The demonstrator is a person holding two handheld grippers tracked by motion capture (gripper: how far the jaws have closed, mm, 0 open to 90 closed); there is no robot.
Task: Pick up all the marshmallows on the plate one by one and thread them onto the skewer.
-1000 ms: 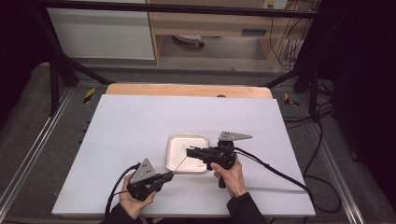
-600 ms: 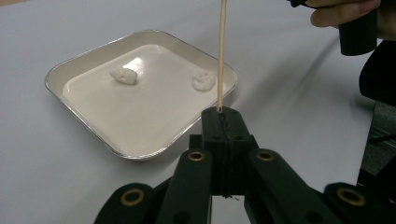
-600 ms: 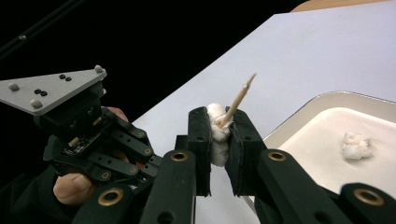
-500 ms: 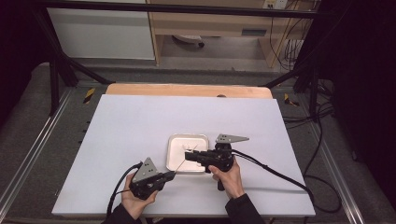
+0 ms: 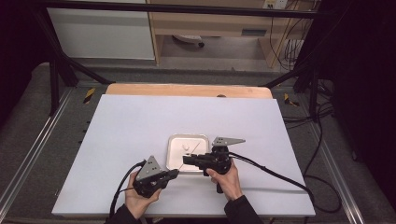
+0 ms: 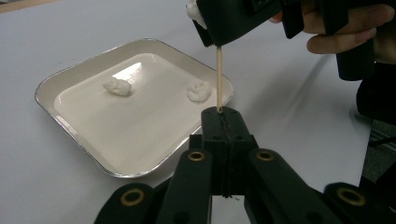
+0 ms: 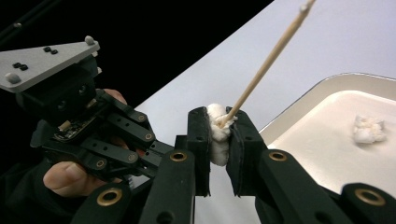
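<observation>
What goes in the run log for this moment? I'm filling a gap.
left tongs: shut on skewer | right tongs: shut on marshmallow, skewer tip in it | tray: two marshmallow pieces inside

A thin wooden skewer (image 6: 218, 77) stands nearly upright, its lower end clamped in the left gripper (image 6: 223, 122). Its upper end is stuck into a soft white marshmallow (image 7: 217, 134), squeezed between the jaws of the right gripper (image 7: 218, 140), just beside the tray (image 6: 60, 128).

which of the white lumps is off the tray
The lump squeezed between the right gripper jaws, with the stick poking into it. The other two lumps lie in the tray.
</observation>
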